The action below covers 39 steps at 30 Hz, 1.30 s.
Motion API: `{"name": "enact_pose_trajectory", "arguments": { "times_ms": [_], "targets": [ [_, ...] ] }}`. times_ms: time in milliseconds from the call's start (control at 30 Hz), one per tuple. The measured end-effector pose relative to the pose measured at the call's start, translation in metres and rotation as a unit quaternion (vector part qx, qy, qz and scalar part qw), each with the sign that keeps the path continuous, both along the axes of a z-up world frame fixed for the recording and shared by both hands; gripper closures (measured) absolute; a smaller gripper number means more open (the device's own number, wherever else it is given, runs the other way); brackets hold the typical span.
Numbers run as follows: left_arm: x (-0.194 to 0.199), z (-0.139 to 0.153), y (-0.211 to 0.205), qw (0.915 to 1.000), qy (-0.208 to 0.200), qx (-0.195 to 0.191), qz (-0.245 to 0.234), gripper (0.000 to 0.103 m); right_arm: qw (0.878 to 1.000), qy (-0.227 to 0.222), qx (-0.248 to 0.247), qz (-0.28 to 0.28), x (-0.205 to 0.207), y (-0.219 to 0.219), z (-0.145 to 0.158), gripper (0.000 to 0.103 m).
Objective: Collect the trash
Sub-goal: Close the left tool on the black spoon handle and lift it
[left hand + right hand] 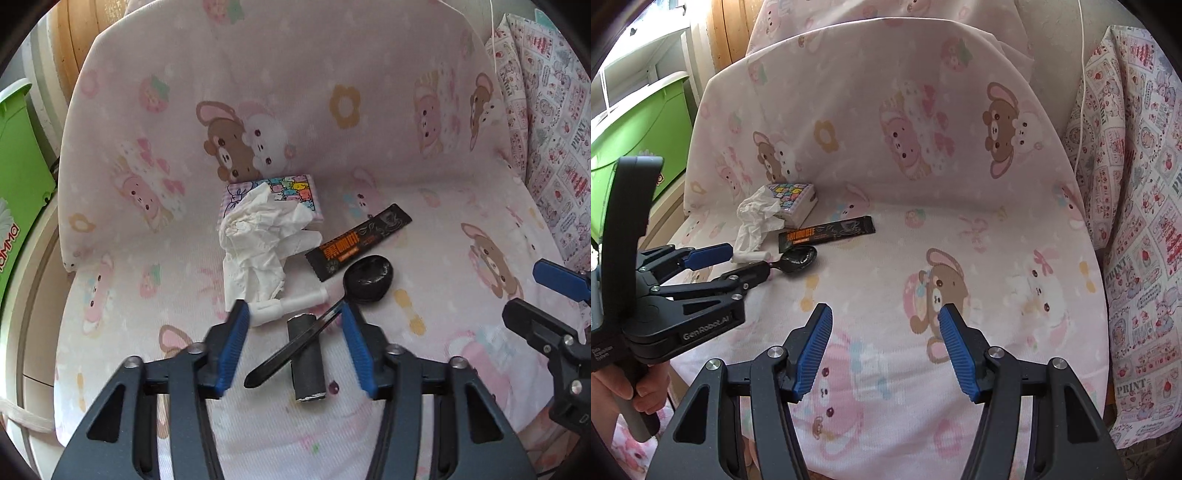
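Note:
Trash lies on a chair seat (424, 236) covered in pink cartoon cloth. A crumpled white tissue (258, 240) rests against a colourful tissue pack (291, 192). A black sachet (358, 242), a black plastic spoon (325, 314), a dark grey tube (306, 362) and a white rolled wrapper (291, 304) lie beside it. My left gripper (293, 314) is open, its fingers astride the spoon handle and tube. My right gripper (884, 314) is open and empty over the bare seat (960, 240). It shows at the right edge of the left wrist view (535, 291).
The chair back (295, 92) rises behind the trash. A green plastic box (18, 177) stands at the left. A patterned pillow (554, 140) leans at the right. A wooden post (77, 33) is at the back left.

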<state>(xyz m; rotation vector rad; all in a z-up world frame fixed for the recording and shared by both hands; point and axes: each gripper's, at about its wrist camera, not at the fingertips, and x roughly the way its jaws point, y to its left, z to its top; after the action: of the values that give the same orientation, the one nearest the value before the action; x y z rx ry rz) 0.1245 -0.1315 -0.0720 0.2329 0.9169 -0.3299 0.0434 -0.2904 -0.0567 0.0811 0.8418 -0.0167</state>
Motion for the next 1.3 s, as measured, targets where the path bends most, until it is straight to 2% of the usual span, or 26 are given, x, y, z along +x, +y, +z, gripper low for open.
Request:
{"name": "enact_pose_trajectory", "arguments": {
  "times_ms": [33,100,133,267,400,533,600,667,800,867,1000,1100,1200,1300],
  "targets": [
    [0.000,0.000,0.001,1.0000,-0.004,0.004,0.005,0.073,1.000,0.001,0.000,0.000,0.000,0.000,0.000,0.040],
    [-0.001,-0.001,0.003,0.9999,-0.008,0.009,0.008,0.084,1.000,0.004,0.000,0.000,0.001,0.000,-0.001,0.040],
    [-0.001,0.000,0.006,1.0000,-0.003,0.003,0.006,0.092,1.000,0.004,0.000,0.001,0.001,0.001,-0.001,0.040],
    [-0.003,0.003,0.019,0.9998,0.009,-0.016,0.012,0.102,1.000,0.004,-0.007,0.003,0.000,0.004,-0.001,0.040],
    [-0.007,0.009,0.034,0.9994,0.004,-0.027,0.020,0.103,1.000,0.005,-0.008,0.001,0.001,0.005,-0.001,0.040],
    [-0.008,0.015,0.046,0.9982,-0.001,-0.056,0.020,0.102,1.000,0.007,-0.006,-0.004,0.001,0.006,-0.002,0.040],
    [-0.006,0.017,0.046,0.9974,0.000,-0.071,0.012,0.097,1.000,0.009,-0.004,-0.003,0.001,0.006,-0.004,0.040],
    [-0.003,0.017,0.043,0.9969,0.001,-0.078,0.003,0.078,1.000,0.011,-0.005,-0.002,0.002,0.008,-0.004,0.040],
    [0.003,0.010,0.024,0.9978,0.000,-0.065,-0.008,0.073,1.000,0.014,-0.009,0.003,0.005,0.013,-0.007,0.040],
    [0.006,0.007,0.016,0.9986,-0.004,-0.051,-0.013,0.067,1.000,0.014,-0.009,0.003,0.005,0.014,-0.007,0.040],
    [0.011,-0.002,0.005,0.9996,-0.012,-0.024,-0.004,0.067,1.000,0.010,-0.006,0.000,0.006,0.012,-0.004,0.040],
    [0.016,-0.005,0.007,0.9994,-0.005,-0.035,0.001,0.069,1.000,0.007,0.001,-0.004,0.005,0.006,-0.001,0.040],
    [0.017,-0.004,0.011,0.9988,0.009,-0.047,-0.003,0.077,1.000,0.010,0.008,-0.007,0.006,0.002,-0.002,0.040],
    [0.017,-0.001,0.016,0.9978,0.026,-0.058,-0.015,0.094,1.000,0.014,0.007,-0.009,0.006,0.001,-0.003,0.040]
  ]
}}
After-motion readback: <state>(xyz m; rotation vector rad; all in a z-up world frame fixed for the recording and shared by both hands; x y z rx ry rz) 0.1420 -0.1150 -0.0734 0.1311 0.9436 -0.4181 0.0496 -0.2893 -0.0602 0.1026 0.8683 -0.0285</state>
